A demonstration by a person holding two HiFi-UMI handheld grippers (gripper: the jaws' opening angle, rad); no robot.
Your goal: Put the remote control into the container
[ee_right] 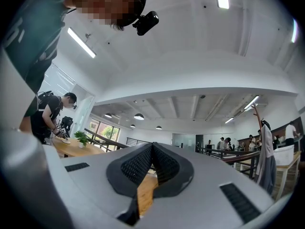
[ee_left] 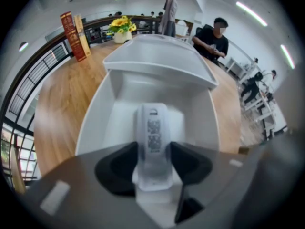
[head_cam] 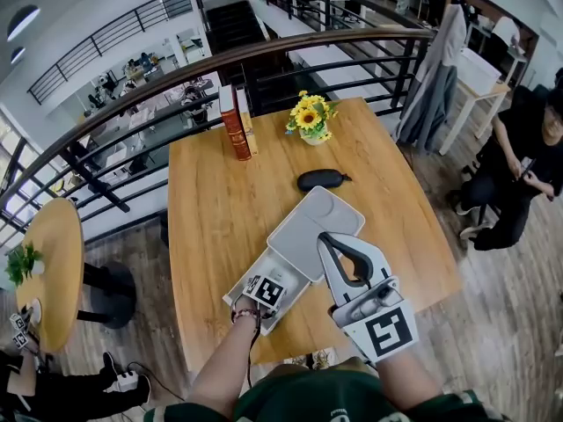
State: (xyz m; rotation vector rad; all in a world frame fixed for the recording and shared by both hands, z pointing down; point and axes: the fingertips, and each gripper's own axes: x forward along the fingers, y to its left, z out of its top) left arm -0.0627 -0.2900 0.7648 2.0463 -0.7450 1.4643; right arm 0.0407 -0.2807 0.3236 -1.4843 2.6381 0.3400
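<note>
A white remote control (ee_left: 153,137) sits between the black pads of my left gripper (ee_left: 154,150), which is shut on it. The remote points into the open white container (ee_left: 95,123), just above its floor. The container's lid (ee_left: 157,56) stands raised at the far end. In the head view the left gripper (head_cam: 266,290) is at the near end of the container (head_cam: 249,275) on the wooden table (head_cam: 220,200). The remote is hidden there. My right gripper (head_cam: 325,238) hovers beside the lid (head_cam: 312,222), shut and empty. Its jaws meet at the tip in the right gripper view (ee_right: 152,146).
A black oval case (head_cam: 318,180) lies beyond the lid. A pot of sunflowers (head_cam: 310,117) and upright books (head_cam: 236,123) stand at the table's far edge by a railing (head_cam: 290,51). A person (head_cam: 519,165) sits at the right. A small round table (head_cam: 53,262) is at the left.
</note>
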